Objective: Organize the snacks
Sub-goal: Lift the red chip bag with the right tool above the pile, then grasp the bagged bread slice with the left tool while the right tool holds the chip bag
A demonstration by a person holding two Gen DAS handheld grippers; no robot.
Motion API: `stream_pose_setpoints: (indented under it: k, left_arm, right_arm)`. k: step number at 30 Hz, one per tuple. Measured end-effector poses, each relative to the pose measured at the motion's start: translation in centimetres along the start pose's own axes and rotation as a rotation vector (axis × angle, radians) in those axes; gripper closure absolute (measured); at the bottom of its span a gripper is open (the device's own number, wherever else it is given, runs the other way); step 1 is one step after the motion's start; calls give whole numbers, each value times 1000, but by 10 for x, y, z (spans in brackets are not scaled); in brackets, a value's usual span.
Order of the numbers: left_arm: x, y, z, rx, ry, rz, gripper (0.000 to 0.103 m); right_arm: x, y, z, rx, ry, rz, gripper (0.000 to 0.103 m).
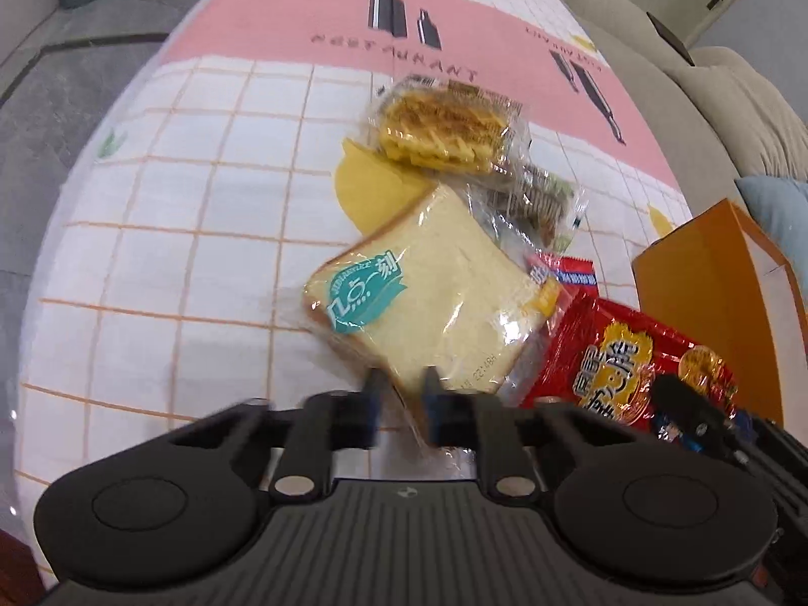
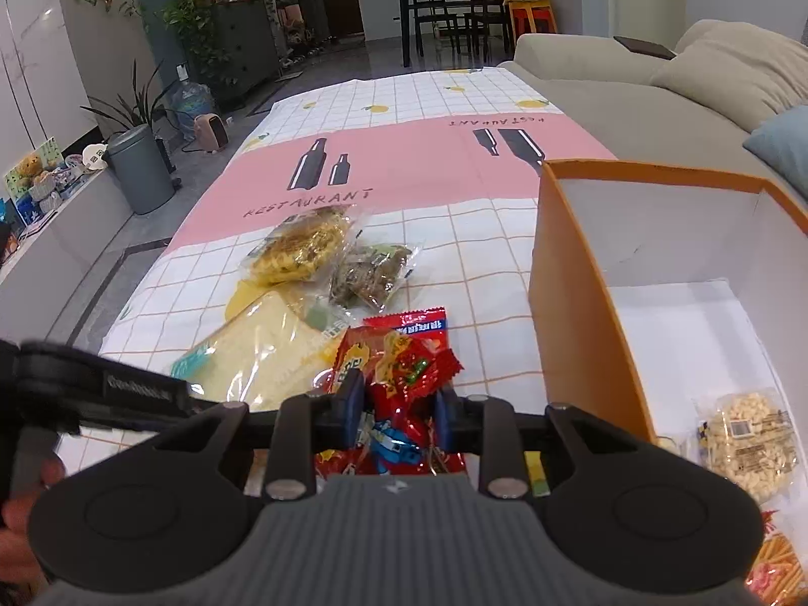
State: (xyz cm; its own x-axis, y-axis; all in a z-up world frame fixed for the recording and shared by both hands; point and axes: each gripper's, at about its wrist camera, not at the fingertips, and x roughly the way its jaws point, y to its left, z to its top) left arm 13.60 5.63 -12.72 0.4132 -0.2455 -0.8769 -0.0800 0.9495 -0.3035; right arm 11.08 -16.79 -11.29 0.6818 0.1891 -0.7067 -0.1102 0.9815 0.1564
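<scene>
My left gripper [image 1: 401, 394] is shut on the near corner of a wrapped sandwich bread pack [image 1: 429, 303] with a teal label, which also shows in the right wrist view [image 2: 262, 358]. My right gripper [image 2: 399, 404] is shut on a red snack bag [image 2: 404, 368], which also shows in the left wrist view [image 1: 631, 358], and holds it beside the orange box [image 2: 570, 303]. A pack of yellow crispy noodles [image 1: 444, 131] [image 2: 298, 252] and a pack of dark snacks [image 2: 373, 272] [image 1: 535, 202] lie further out on the tablecloth.
The orange box [image 1: 707, 298] stands at the right and holds a peanut pack [image 2: 747, 444] and another snack [image 2: 777, 565]. A sofa [image 2: 656, 81] runs along the right of the table. A bin [image 2: 141, 171] stands on the floor at left.
</scene>
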Motion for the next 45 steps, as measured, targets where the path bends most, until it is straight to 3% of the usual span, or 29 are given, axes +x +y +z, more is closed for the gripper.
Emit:
stream_pose_setpoints:
  k: [8,16,20,25,29,31,35,40,45]
  left_arm:
    - [-41,-14,-5,100,-75,27,101]
    - [-87,-35,-22,233,-55,38,103]
    - [-105,-52,-27,289,-60,-8,103]
    - [-89,-78,-27,337,-32,-66,103]
    - [-77,-87,-33,362,-17,-14,103]
    - [-75,-82,-35,363,-1,1,99]
    - [-76,-63,-38,341,0,65,68]
    - [-76,-28,-47,223,-13,109,59]
    - [-70,4,-57,70,-9,175,53]
  right_arm:
    - [-18,9,-5,-20,-18,16,77]
    - [-52,14,-11,-11,-39,45,77]
    - [-68,20,-16,-16,-37,71,77]
    - [-77,21,-23,2,-12,94,78]
    - [-81,17,-27,-1,-20,60,78]
    - [-83,12,-28,5,-25,63,78]
    - [-78,4,-30,52,-23,78,79]
    - [-76,3,-26,119,-71,124,81]
    - [-69,15,-21,105,-98,162,81]
